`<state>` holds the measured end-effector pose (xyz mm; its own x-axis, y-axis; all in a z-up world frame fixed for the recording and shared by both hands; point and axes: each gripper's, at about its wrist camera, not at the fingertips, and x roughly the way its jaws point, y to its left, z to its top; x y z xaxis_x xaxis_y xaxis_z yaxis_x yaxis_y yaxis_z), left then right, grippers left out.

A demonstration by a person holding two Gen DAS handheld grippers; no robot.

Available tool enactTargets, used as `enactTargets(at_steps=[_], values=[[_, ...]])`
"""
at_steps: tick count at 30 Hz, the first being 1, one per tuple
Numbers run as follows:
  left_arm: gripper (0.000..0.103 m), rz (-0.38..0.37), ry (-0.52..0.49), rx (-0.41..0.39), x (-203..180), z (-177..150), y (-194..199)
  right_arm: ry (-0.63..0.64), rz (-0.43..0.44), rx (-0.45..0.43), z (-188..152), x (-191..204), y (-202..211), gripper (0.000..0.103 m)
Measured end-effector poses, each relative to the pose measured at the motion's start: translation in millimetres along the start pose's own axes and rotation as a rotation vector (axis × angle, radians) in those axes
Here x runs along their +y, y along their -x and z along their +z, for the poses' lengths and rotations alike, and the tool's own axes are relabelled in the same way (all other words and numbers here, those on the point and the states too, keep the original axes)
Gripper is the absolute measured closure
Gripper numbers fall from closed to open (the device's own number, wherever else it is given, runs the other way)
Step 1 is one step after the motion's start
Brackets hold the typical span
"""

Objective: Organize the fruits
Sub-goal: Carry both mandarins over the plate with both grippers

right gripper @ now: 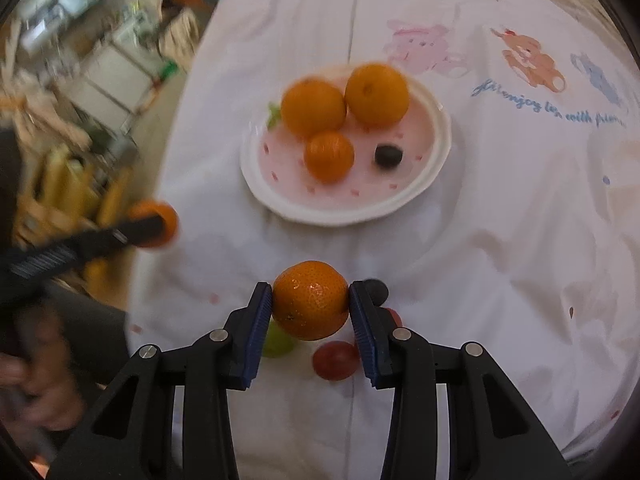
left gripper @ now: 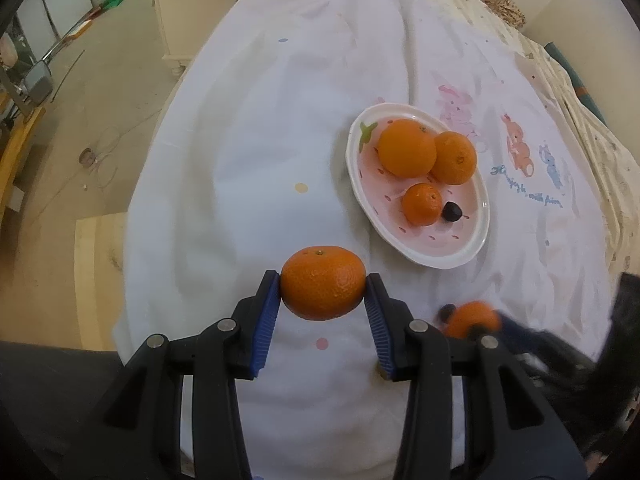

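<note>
Left wrist view: the left gripper [left gripper: 323, 285] is clenched on a mandarin [left gripper: 323, 282], its blue pads [left gripper: 269, 312] pressed to the fruit's two sides, held above the white cloth [left gripper: 248, 160] that covers the table. Far and to the right lies the oval plate [left gripper: 460, 258], its near rim close beyond the held fruit, with a bare strip of cloth between them. On the plate sit two large oranges touching each other, one [left gripper: 407, 147] on the left and one [left gripper: 454, 157] on the right, then a small mandarin [left gripper: 422, 205] nearer, with a dark grape [left gripper: 452, 212] just beside it. The near half of the plate is bare. To the left the cloth falls away at the table edge [left gripper: 136, 216], with floor beyond; open cloth stretches far past the plate. At the near right, blurred, the right gripper [left gripper: 476, 326] shows with its own orange fruit. Right wrist view: the right gripper [right gripper: 310, 300] grasps a second mandarin [right gripper: 310, 300] between its pads, above the cloth, with the plate [right gripper: 344, 212] straight ahead and a wide bare band of cloth between. Under and around this fruit lie loose grapes: a green one [right gripper: 276, 342] near left, a red one [right gripper: 335, 360] nearest, and a dark one [right gripper: 378, 290] just past the right finger. The left gripper's finger [right gripper: 100, 240] and its fruit hang at the left, over the table edge.
</note>
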<state>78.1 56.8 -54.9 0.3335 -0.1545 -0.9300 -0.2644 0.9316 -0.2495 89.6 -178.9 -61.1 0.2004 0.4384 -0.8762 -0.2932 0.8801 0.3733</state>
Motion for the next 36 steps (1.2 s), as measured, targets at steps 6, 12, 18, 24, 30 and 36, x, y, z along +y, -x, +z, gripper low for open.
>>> enactTargets(at_steps=[6, 12, 18, 24, 30, 36], values=[[0.065, 0.032, -0.001, -0.012, 2, 1, -3, -0.067, 0.056, -0.078, 7, -22, 34, 0.061], [0.065, 0.081, -0.028, -0.045, -1, 1, -2, -0.087, 0.061, -0.102, 9, -39, 45, 0.061], [0.064, 0.101, -0.081, -0.081, -11, 9, 8, -0.141, 0.11, -0.155, 18, -56, 55, 0.061], [0.064, 0.08, -0.147, -0.099, -30, 34, 16, -0.163, 0.155, -0.202, 38, -68, 59, 0.061], [0.064, 0.058, -0.188, -0.093, -43, 60, 1, -0.174, 0.161, -0.211, 62, -79, 51, 0.061], [0.064, 0.049, -0.256, -0.073, -61, 71, -25, -0.178, 0.158, -0.186, 83, -87, 31, 0.061]])
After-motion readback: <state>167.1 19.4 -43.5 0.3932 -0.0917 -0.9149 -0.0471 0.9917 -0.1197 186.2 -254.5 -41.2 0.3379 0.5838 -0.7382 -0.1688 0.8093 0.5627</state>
